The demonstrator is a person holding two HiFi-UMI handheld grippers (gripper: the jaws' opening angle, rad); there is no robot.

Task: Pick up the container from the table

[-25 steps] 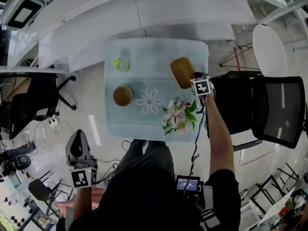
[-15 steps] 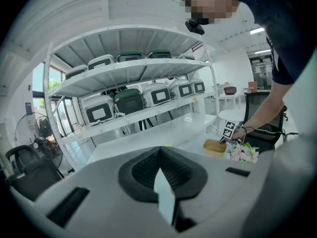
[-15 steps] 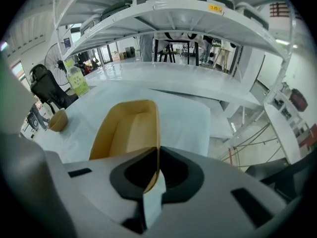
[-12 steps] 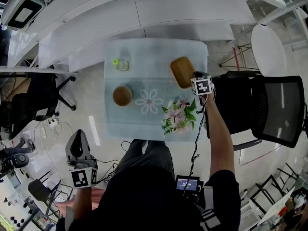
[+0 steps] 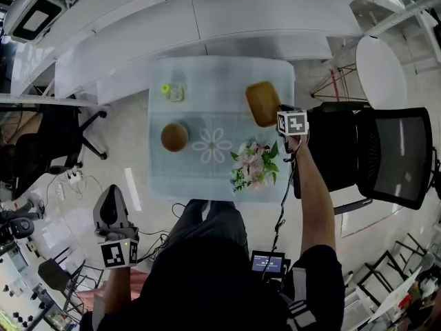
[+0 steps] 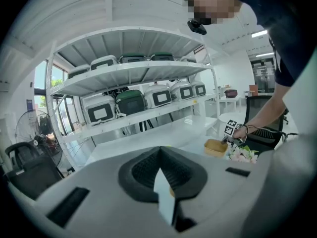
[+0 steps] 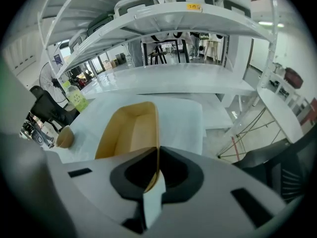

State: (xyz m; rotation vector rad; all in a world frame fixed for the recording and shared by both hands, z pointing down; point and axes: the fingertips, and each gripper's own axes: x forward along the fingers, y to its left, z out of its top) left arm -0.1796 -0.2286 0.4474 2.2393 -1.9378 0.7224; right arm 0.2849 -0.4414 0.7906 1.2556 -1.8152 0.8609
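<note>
L hand-held gripper (image 6: 161,182): jaws together, empty, parked well left of table (image 5: 207,74). Brown container (image 5: 262,103) sits at the table's far-right part, with R hand-held gripper (image 7: 154,182) pinched on its thin side wall. Step: lift just starting, I'd say. Next: raise straight, keep level. Vs 1 s back: R side + container nudged up/right; L same.

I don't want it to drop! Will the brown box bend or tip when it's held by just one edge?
The box is probably stiff: its thin wall looks straight where the right tongs pinch it. It looks empty inside, so it is likely light. Gripped on one side only, it may tilt or swing a little.
</note>
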